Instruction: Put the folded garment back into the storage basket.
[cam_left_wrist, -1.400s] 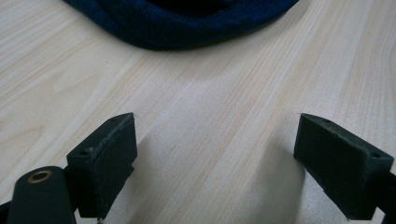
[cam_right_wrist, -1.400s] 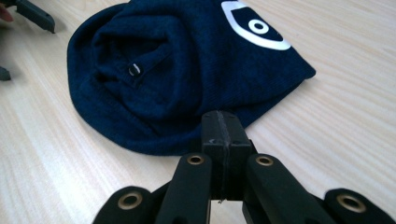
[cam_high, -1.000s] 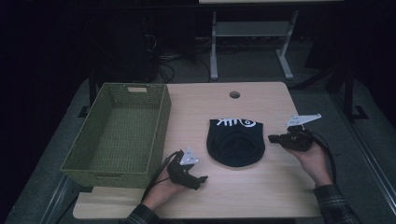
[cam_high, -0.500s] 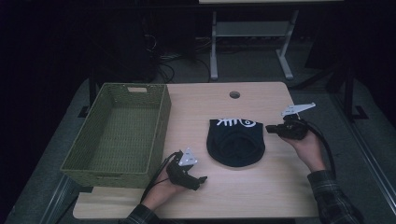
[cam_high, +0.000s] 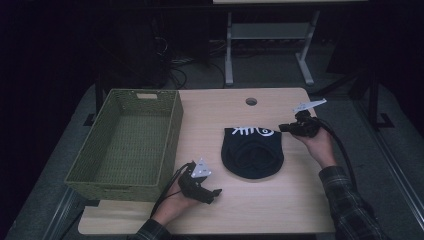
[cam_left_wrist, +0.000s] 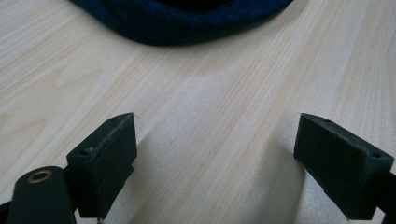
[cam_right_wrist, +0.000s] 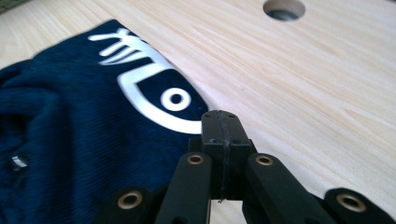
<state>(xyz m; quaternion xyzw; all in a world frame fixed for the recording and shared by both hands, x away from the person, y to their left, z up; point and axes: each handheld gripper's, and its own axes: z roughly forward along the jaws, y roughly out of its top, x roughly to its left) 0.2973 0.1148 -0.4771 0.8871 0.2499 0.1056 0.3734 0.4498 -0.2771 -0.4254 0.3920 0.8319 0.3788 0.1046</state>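
Against the earlier high view, we find the right tool (cam_high: 283, 127) moved toward 12 o'clock along the right edge of the hat (cam_high: 252, 152), from the hat's 3 o'clock side to its 1 o'clock corner. The left tool (cam_high: 216, 192) and the hat lie as before.

We see the hat lying flat near the middle of the worktop (cam_high: 280, 200), at 3 o'clock from the basket (cam_high: 125, 145) and well apart from it. The cable hole (cam_high: 251, 101) sits at 12 o'clock from the hat.

The right tool's jaws are pressed together with nothing between them. In the right gripper view the tip (cam_right_wrist: 220, 122) stands at the printed edge of the hat (cam_right_wrist: 84, 140), just beside the white logo (cam_right_wrist: 154, 93); we cannot tell whether it touches the cloth.

The left tool rests at 7 o'clock from the hat, near it but apart. In the left gripper view its jaws stand wide apart over bare worktop (cam_left_wrist: 210, 116), with the hat's brim (cam_left_wrist: 187, 23) at 12 o'clock ahead of them.

The hat's long axis runs from 12 to 6 o'clock in the high view: the straight logo edge lies at 12, the rounded end at 6.
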